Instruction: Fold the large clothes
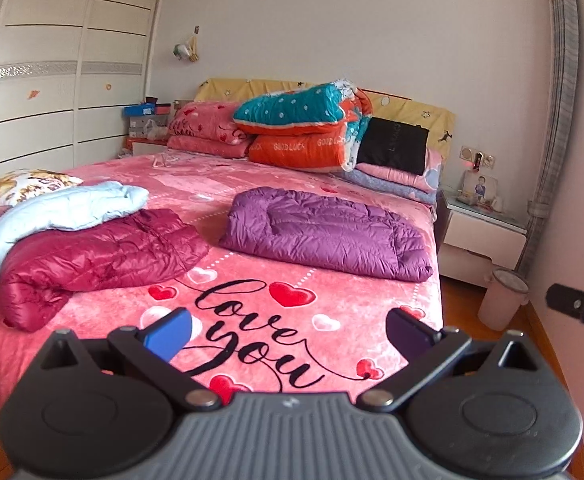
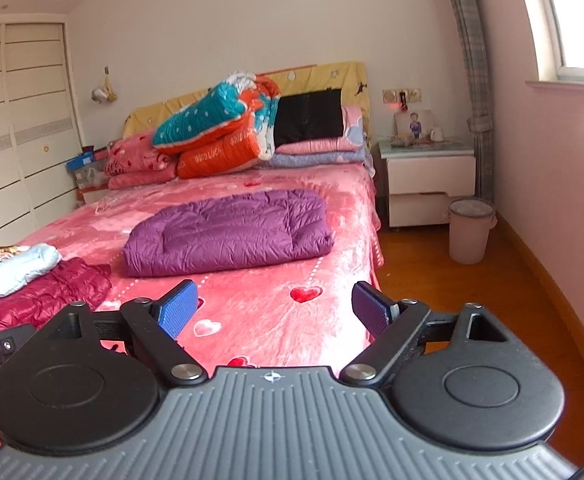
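The left gripper [image 1: 290, 330] and right gripper [image 2: 274, 307] hover over the foot of the bed [image 1: 332, 304], jaws spread wide, holding nothing. The purple jacket [image 1: 328, 232] lies folded mid-bed; the maroon jacket [image 1: 100, 252] sits crumpled left of it, partly under a pale blue garment [image 1: 60, 210]. Beside the bed, the pink bin [image 2: 471, 230] stands; its contents cannot be seen.

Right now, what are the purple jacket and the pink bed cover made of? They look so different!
The purple jacket looks like thin, slightly shiny nylon-type fabric with puffy filling: stitched quilt lines and tiny wrinkles catch the light. The pink bed cover looks like soft, fuzzy fleece or plush: its surface is matte and velvety, with printed hearts. I can't be sure of either by sight alone.
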